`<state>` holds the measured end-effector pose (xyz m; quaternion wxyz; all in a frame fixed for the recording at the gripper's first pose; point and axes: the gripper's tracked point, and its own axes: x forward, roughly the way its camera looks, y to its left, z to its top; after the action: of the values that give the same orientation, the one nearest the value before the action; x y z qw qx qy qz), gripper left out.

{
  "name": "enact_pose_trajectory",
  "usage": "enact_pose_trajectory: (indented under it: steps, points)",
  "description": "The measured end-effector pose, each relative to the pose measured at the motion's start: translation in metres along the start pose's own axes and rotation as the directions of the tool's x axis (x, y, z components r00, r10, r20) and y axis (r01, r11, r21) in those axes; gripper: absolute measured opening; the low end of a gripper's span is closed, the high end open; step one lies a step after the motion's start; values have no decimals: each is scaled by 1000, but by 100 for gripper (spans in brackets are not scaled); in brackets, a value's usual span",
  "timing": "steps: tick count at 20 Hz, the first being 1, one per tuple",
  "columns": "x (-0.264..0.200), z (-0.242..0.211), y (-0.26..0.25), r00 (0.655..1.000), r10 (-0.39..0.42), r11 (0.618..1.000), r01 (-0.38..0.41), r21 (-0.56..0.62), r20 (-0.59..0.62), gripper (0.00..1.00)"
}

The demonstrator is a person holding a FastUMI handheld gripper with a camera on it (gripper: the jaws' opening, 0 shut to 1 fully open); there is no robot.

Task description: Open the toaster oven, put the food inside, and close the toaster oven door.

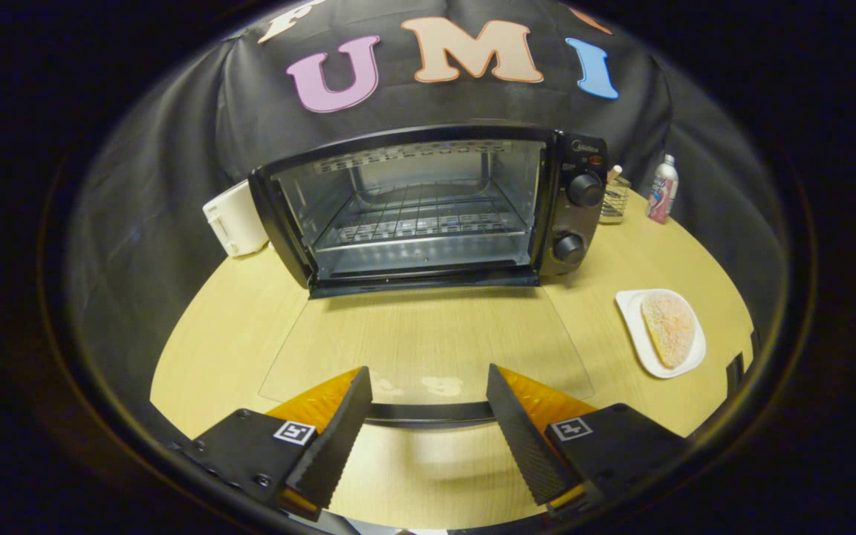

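Fingers (424, 416) spread open over the lowered oven door (428, 349)'s handle, seemingly untouched; food (669, 328) right.

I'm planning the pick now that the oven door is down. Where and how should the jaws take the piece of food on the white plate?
The gripper is open over the door handle. The food lies flat on the plate, right of the toaster oven. Probably best to come from above, jaws straddling its narrow width near the middle, since its long edges are exposed and it lies too flat for a side grip.

toaster oven (428, 208) behind, plate (640, 334) right
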<state>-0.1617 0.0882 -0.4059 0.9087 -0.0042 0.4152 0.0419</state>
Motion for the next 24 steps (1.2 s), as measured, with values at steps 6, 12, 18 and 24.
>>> enact_pose_trajectory:
  steps: [6, 12, 18, 24]
  points:
    - [-8, 50, -42, 992, -85, 996, 84, 18, 92, 98]
    - [-7, 78, -125, 964, -236, 970, 227, 82, 119, 98]
    - [-5, 70, -205, 930, -361, 926, 347, 147, 76, 98]
    - [6, 48, -257, 910, -414, 901, 408, 145, 12, 98]
